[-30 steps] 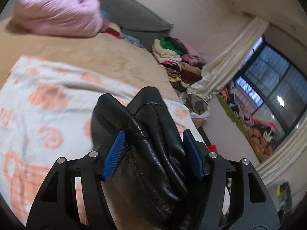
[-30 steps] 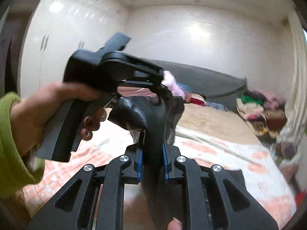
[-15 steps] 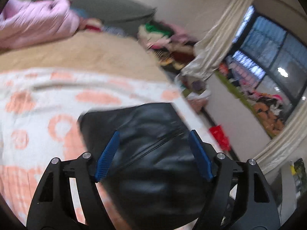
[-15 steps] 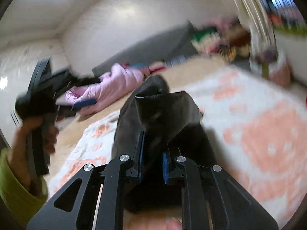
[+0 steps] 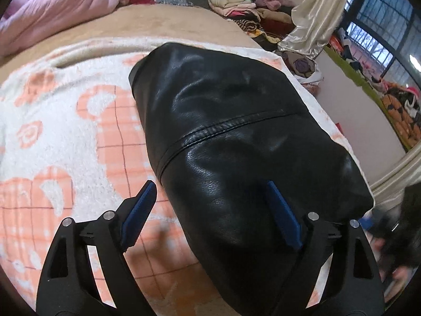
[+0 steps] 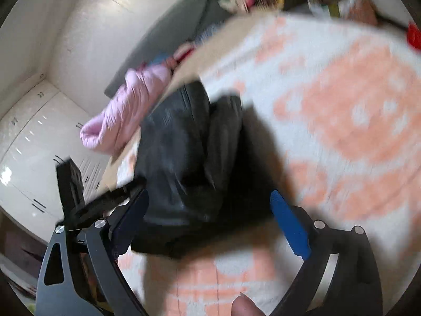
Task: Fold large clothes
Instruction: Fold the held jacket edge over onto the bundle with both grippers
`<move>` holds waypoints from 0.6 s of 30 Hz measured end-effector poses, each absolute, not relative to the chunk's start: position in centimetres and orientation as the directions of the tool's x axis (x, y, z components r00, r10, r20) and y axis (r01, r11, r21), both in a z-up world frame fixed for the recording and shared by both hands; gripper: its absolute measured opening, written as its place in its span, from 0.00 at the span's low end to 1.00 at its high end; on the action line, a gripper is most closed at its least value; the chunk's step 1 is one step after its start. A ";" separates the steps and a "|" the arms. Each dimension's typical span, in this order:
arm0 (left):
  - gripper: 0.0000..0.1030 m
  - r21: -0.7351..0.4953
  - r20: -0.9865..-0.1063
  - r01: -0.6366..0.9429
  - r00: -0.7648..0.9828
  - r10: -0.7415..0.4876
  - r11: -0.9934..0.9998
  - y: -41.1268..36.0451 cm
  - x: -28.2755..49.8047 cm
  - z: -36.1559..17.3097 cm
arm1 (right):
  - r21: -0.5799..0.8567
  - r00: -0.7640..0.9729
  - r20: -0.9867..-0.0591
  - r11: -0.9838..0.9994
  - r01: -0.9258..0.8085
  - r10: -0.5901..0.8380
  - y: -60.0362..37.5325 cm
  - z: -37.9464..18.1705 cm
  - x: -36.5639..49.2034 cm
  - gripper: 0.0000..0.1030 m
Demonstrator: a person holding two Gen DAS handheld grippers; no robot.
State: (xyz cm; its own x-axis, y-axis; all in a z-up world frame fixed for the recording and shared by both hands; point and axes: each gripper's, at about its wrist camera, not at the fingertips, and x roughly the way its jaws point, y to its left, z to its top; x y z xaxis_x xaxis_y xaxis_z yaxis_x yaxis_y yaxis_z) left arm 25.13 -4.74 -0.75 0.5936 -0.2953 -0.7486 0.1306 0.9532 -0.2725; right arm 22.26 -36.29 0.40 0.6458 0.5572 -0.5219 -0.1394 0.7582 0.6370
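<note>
left wrist view: left gripper (image 5: pixel 210 216) and right gripper (image 6: pixel 209 220) both just-widened, straddling black leather jacket (image 5: pixel 231 131), unclamped

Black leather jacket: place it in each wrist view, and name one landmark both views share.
Left wrist: the black leather jacket fills the centre, lying on the orange-and-white blanket.
Right wrist: the jacket sits centre-left, blurred, on the same blanket.
Shared landmark: the pink quilt, beyond the jacket.
</note>
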 end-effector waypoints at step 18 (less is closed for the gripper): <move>0.76 -0.233 -0.749 0.160 0.599 -0.282 0.959 -4.8 24.7 -0.2 | 0.397 0.452 -0.743 0.869 -0.294 0.493 -29.4 2.5 33.8 0.26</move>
